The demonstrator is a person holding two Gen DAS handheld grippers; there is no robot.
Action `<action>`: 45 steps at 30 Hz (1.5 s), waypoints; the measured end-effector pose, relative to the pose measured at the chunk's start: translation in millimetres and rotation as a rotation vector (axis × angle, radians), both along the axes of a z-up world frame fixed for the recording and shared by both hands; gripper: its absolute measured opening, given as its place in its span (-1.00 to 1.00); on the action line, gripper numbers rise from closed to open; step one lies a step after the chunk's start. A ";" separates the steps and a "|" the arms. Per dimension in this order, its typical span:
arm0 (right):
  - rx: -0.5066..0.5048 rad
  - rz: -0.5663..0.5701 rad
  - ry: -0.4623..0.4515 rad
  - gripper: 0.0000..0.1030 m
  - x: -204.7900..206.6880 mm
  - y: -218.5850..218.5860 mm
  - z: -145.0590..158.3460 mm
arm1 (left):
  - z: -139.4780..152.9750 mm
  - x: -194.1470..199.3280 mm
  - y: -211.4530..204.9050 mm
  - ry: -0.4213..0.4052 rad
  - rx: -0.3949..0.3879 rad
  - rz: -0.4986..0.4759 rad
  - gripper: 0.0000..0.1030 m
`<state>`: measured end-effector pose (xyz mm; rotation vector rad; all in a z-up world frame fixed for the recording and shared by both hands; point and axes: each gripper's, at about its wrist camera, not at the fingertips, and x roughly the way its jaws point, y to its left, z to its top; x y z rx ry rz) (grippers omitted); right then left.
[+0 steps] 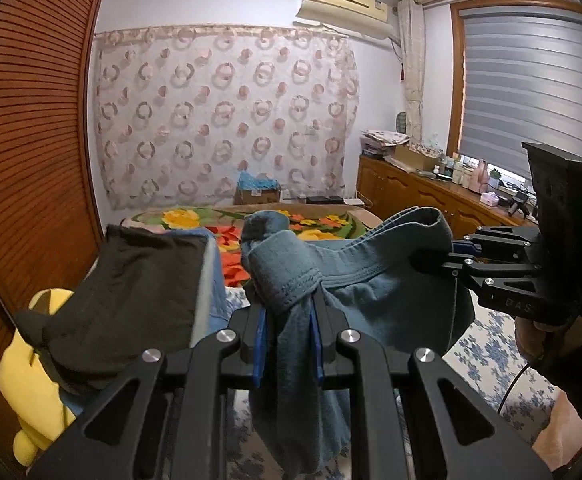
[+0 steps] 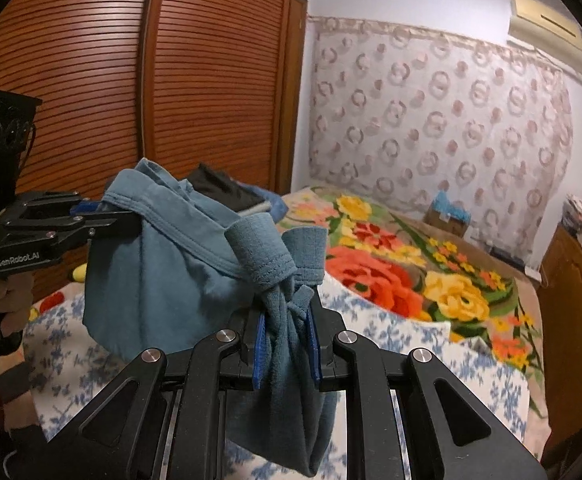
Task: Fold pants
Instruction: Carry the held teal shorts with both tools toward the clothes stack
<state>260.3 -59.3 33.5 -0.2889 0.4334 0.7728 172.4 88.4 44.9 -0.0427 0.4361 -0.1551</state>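
Observation:
Blue-grey pants (image 1: 355, 292) hang in the air between my two grippers, above the bed. My left gripper (image 1: 289, 320) is shut on a bunched part of the pants' hem. My right gripper (image 1: 431, 258), at the right of the left wrist view, is shut on the waistband edge. In the right wrist view the pants (image 2: 163, 264) sag between the right gripper (image 2: 287, 320), shut on bunched cloth, and the left gripper (image 2: 107, 216) at the left, shut on the band.
A bed with a blue-flowered white sheet (image 2: 431, 344) and a bright floral blanket (image 2: 411, 256) lies below. Folded dark and blue clothes (image 1: 131, 292) and a yellow plush (image 1: 31, 376) sit at the left. A wooden wardrobe (image 2: 171, 80) stands behind; a sideboard (image 1: 431, 196) stands at the right.

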 end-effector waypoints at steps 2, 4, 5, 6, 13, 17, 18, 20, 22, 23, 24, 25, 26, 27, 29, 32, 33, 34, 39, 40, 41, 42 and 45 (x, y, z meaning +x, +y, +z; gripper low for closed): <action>0.005 0.004 -0.003 -0.72 6.4 4.6 3.3 | 1.9 1.5 4.1 -0.006 0.002 0.006 -0.69; 0.005 0.009 -0.015 -0.72 12.6 9.3 7.2 | 5.4 3.8 10.5 -0.017 0.003 0.013 -0.69; 0.004 0.011 -0.026 -0.72 15.9 12.6 9.5 | 6.4 4.0 12.9 -0.021 0.005 0.016 -0.69; 0.003 0.015 -0.034 -0.72 19.5 15.9 11.8 | 7.4 4.5 15.7 -0.025 0.005 0.020 -0.69; 0.009 0.073 -0.097 -0.72 38.9 39.1 28.0 | 18.3 5.4 45.1 -0.055 -0.016 0.063 -0.69; 0.007 0.105 -0.118 -0.72 50.4 56.1 33.7 | 20.7 8.8 61.1 -0.061 -0.016 0.097 -0.69; 0.010 0.114 -0.116 -0.72 53.7 61.5 35.2 | 20.9 9.8 64.3 -0.060 -0.018 0.105 -0.69; 0.017 0.130 -0.114 -0.72 58.8 69.2 38.0 | 20.5 10.0 72.3 -0.060 -0.019 0.127 -0.69; 0.020 0.150 -0.123 -0.72 63.5 79.8 40.4 | 19.6 8.0 80.2 -0.060 -0.017 0.151 -0.69; 0.020 0.160 -0.127 -0.72 65.1 85.1 40.9 | 18.4 6.4 83.4 -0.060 -0.017 0.163 -0.69; 0.019 0.171 -0.132 -0.72 66.9 90.1 40.9 | 16.2 5.1 86.7 -0.057 -0.016 0.175 -0.69; 0.018 0.178 -0.136 -0.72 68.1 94.3 41.0 | 14.8 3.9 92.2 -0.054 -0.017 0.183 -0.69; 0.013 0.189 -0.142 -0.72 70.1 100.7 40.3 | 12.7 2.7 95.6 -0.051 -0.021 0.191 -0.69; 0.000 0.199 -0.149 -0.72 72.8 109.4 38.6 | 10.6 2.5 98.6 -0.048 -0.025 0.198 -0.69; -0.018 0.212 -0.155 -0.72 77.8 123.1 36.3 | 5.0 -0.9 101.9 -0.047 -0.032 0.215 -0.69; -0.034 0.230 -0.168 -0.72 83.2 140.3 34.5 | -0.3 -4.9 106.2 -0.052 -0.047 0.244 -0.69; -0.037 0.234 -0.171 -0.72 83.4 143.1 34.0 | -0.8 -6.1 107.4 -0.056 -0.054 0.250 -0.68; -0.040 0.239 -0.173 -0.72 84.5 147.6 33.7 | -0.6 -7.1 108.7 -0.061 -0.065 0.256 -0.68; -0.043 0.271 -0.160 -0.71 93.5 171.7 35.3 | -6.1 -15.5 117.0 -0.073 -0.113 0.307 -0.68; -0.040 0.279 -0.148 -0.71 96.2 176.7 34.6 | -9.9 -16.4 119.5 -0.069 -0.124 0.317 -0.68; -0.041 0.284 -0.135 -0.71 99.0 182.8 32.9 | -12.1 -16.7 120.2 -0.064 -0.127 0.326 -0.68; -0.046 0.288 -0.128 -0.71 100.7 189.6 31.1 | -14.8 -17.2 121.6 -0.057 -0.126 0.338 -0.68; -0.065 0.306 -0.117 -0.71 103.2 210.0 24.3 | -21.2 -18.9 123.6 -0.042 -0.130 0.364 -0.68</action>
